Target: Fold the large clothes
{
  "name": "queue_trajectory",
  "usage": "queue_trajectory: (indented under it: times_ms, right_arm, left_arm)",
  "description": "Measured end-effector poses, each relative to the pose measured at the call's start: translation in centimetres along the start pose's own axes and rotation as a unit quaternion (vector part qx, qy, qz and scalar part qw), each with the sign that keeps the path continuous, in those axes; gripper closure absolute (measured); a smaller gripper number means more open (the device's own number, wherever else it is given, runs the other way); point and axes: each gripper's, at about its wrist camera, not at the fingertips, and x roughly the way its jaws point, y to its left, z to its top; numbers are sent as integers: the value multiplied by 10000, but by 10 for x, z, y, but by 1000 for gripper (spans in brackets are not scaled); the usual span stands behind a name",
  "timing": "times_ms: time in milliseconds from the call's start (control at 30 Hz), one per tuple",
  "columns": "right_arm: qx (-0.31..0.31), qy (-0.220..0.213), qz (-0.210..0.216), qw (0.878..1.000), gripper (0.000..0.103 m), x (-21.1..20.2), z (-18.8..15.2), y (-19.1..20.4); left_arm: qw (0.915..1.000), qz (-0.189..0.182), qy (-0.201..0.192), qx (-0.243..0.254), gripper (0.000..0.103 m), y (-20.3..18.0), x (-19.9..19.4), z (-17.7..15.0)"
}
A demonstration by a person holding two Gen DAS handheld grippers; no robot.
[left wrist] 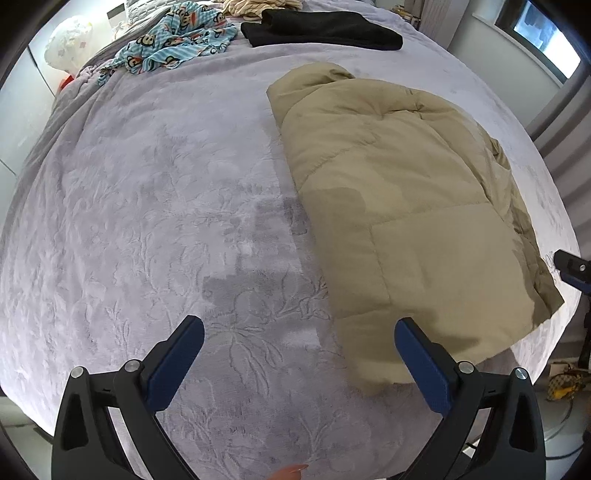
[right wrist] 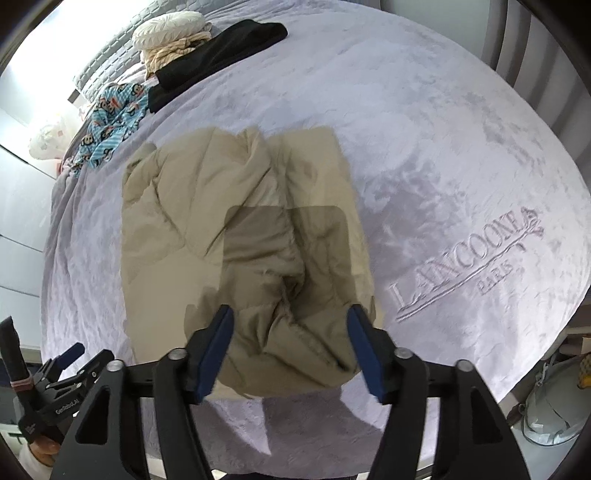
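Grippers [left wrist: 299, 354] [right wrist: 291, 347] angled down, apart, over jacket [right wrist: 240, 240].

Monkey-print cloth [left wrist: 173, 40] beside black garment [left wrist: 321, 27]

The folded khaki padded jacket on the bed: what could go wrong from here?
1. The khaki padded jacket looks puffy, with a loose bunched seam; with both tools open, it may spring open.
2. Its near edge lies close to the edge of the bed, so a nudge may slide it off.
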Motion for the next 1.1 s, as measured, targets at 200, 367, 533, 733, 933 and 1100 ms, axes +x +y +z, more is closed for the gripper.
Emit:
queue_trajectory:
  times_ms: [200, 367, 533, 733, 933, 1100]
  right_arm:
    - [108, 304, 229, 9992, 14, 13, 23, -23]
    - [138, 660, 546, 9962, 13, 35, 46, -42]
    - [80, 879, 836, 9926, 13, 56, 64, -55]
    - [62, 1090, 1221, 9865, 12, 80, 78, -63]
    - [169, 1335, 1275, 9827, 12, 108, 92, -72]
    - [249, 1521, 1436, 9776, 12, 130, 100, -75]
  left_arm:
    - [9996, 196, 113, -197, 0, -3, 7, 20]
    - [9989, 163, 167, -418, 0, -12, 11, 38]
    - [9979, 39, 316, -566, 0, -22, 24, 49]
    - [9973, 155, 465, -546, 0, -35, 36, 57]
    - [9969, 156, 477, -600, 0, -37, 42, 66]
    - [9964, -47, 480, -699, 0, -32, 47, 73]
